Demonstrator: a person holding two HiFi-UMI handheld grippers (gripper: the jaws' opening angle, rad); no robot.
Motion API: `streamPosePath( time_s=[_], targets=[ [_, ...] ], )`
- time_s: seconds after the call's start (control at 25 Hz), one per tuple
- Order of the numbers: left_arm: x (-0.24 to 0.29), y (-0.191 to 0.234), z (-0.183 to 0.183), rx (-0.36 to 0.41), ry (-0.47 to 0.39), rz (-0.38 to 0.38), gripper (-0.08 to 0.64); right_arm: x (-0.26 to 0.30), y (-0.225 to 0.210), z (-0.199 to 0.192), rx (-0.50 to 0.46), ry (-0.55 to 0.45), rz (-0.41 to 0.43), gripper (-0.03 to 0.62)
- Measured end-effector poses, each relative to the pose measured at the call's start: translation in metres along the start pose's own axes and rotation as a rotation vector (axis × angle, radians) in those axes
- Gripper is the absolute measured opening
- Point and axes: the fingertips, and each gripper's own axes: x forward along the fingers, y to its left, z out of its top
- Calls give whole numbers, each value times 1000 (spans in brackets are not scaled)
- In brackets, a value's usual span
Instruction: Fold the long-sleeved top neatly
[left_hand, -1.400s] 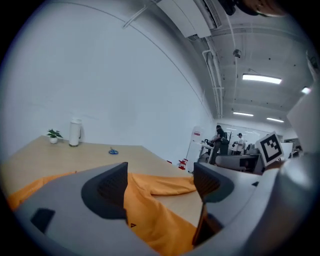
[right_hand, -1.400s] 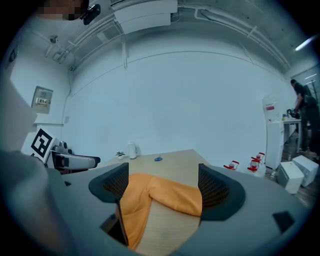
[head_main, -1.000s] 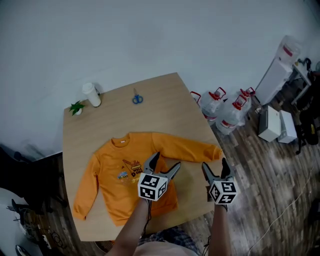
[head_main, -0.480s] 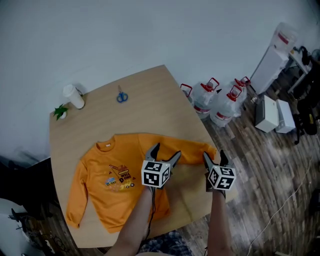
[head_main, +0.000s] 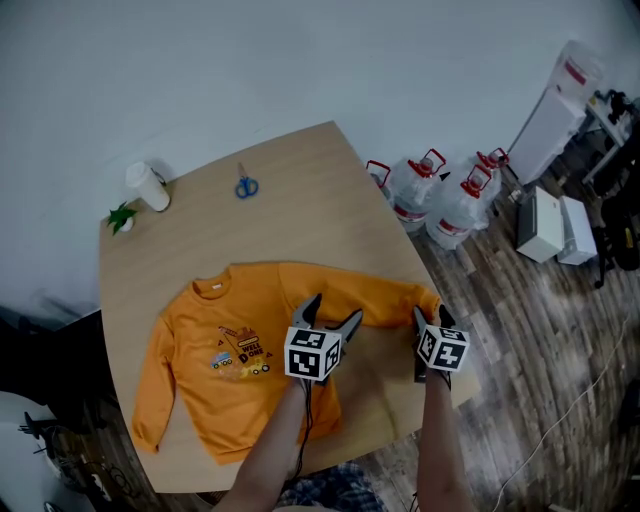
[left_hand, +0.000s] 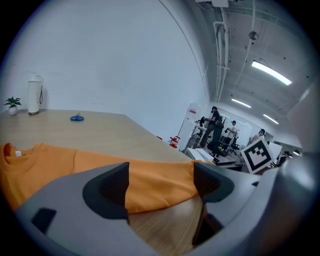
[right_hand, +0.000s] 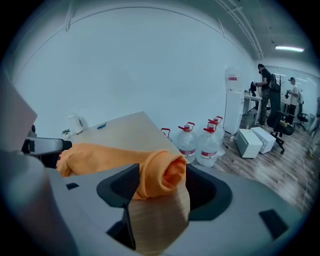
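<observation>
Long-sleeved top (head_main: 240, 350) — orange, print side up — is lying flat across the near half of the counter (head_main: 300, 180), collar toward 12 o'clock and one sleeve stretching toward 3 o'clock, right to the counter's edge. Nothing is looking folded yet: the body and both sleeves are spread out. The right claw (head_main: 431, 313) is sitting at that sleeve's cuff (right_hand: 162, 172). Its jaws have just been closing and are standing half-wide with the cuff between them, though the cloth is not looking squeezed. The left claw (head_main: 333, 310) is hovering wide apart over the same sleeve nearer the shoulder, gripping nothing. I am judging this as the very start — this sleeve's fold first, with the other sleeve at 8 o'clock and the body remaining. Scissors (head_main: 245, 186), a cup (head_main: 147, 187) and a small plant (head_main: 121, 216) are resting off toward 11 o'clock.
</observation>
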Motion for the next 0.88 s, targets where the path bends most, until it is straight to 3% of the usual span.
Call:
streamPosePath(
  time_s=[0.28, 0.48, 0.64, 0.88],
  targets=[
    [9, -3, -3, -17, 40, 30, 402, 12, 4, -12, 3, 82, 6, 270],
    [4, -2, 3, -18, 18, 42, 402, 12, 2, -19, 13, 108, 7, 186],
    [2, -1, 4, -20, 17, 41, 402, 9, 8, -11, -5, 91, 7, 92],
    [-8, 6, 8, -26, 4, 56, 403, -1, 20, 13, -61, 35, 10, 74]
  ],
)
